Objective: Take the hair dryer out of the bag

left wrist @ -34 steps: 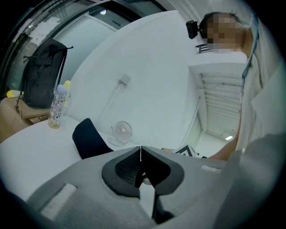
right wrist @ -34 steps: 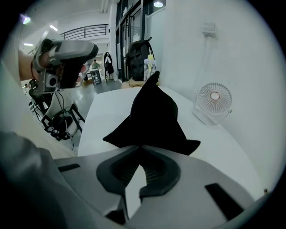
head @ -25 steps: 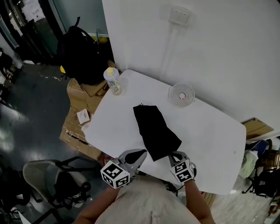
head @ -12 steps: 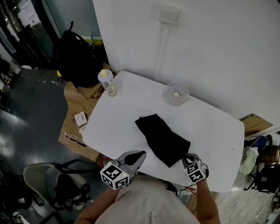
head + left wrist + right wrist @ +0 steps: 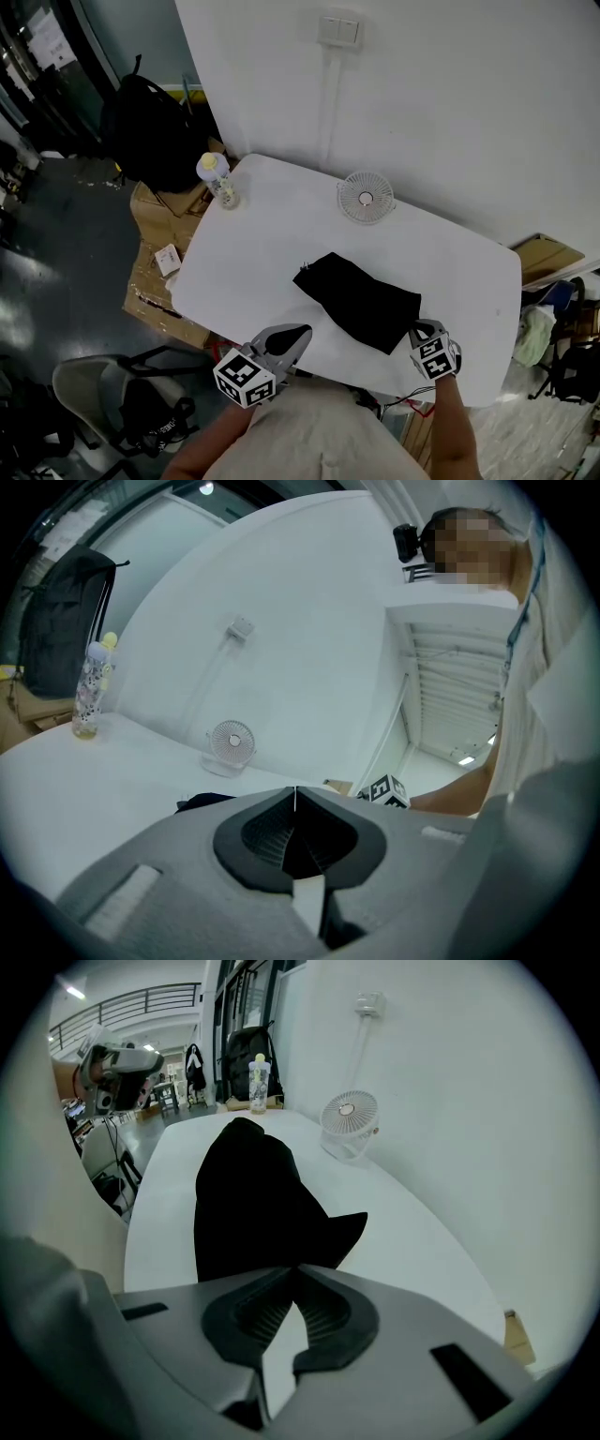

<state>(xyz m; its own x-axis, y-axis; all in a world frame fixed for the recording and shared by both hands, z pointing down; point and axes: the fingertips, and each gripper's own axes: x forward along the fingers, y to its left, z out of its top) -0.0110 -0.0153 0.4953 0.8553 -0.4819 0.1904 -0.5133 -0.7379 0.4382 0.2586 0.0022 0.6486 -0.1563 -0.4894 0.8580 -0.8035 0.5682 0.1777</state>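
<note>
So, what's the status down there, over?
Left hand-held gripper shut, empty. Right hand-held gripper shut on black bag corner. Hair dryer not in sight. Fan and bottle stand clear of it.

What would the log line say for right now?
left claw: shut, empty, near table edge | right claw: shut on black bag corner | hair dryer: not visible

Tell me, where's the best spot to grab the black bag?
Probably its near corner, coming from the person's side: the black bag lies flat and floppy, that thin corner sticks out toward them, and the right gripper pinches it there.
</note>
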